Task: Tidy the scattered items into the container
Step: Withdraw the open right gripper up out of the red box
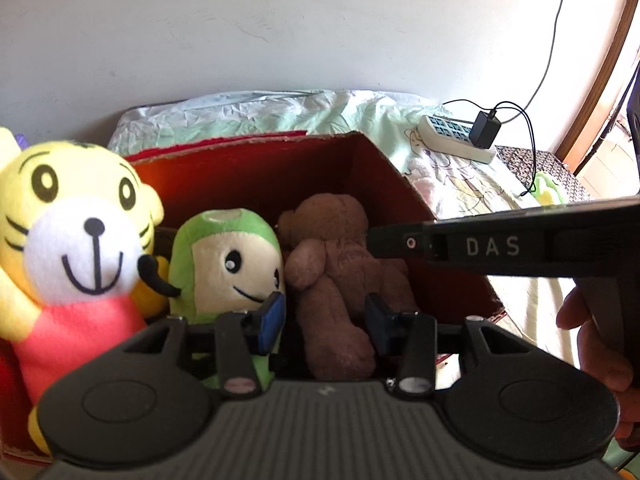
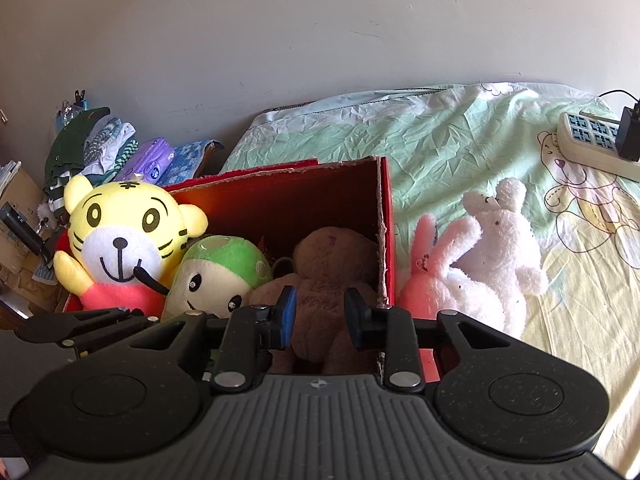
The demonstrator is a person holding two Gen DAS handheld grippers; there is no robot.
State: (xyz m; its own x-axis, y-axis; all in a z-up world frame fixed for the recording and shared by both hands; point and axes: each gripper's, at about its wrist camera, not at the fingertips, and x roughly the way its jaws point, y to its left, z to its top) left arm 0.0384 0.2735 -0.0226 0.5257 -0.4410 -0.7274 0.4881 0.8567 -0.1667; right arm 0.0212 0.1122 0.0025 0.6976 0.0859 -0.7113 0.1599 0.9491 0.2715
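In the left wrist view, the left tool point(image 1: 325, 322) is hovering with its fingers apart over the red box point(image 1: 256, 168), gripping nothing. Inside the box, a yellow tiger plush point(image 1: 76, 232) is sitting upright at the left, a green plush point(image 1: 224, 260) is leaning beside it, and a brown bear point(image 1: 336, 280) is lying at the right. The right tool's body is reaching in from the right, held by a hand point(image 1: 596, 344).

In the right wrist view, the right tool point(image 2: 320, 316) is also standing apart and empty above the bear point(image 2: 328, 264). On the bed point(image 2: 460, 136), just outside the box's right wall, a pink rabbit plush point(image 2: 436, 276) and a white plush point(image 2: 504, 248) are lying, seemingly touching each other. A power strip point(image 2: 588, 144) is resting farther right.
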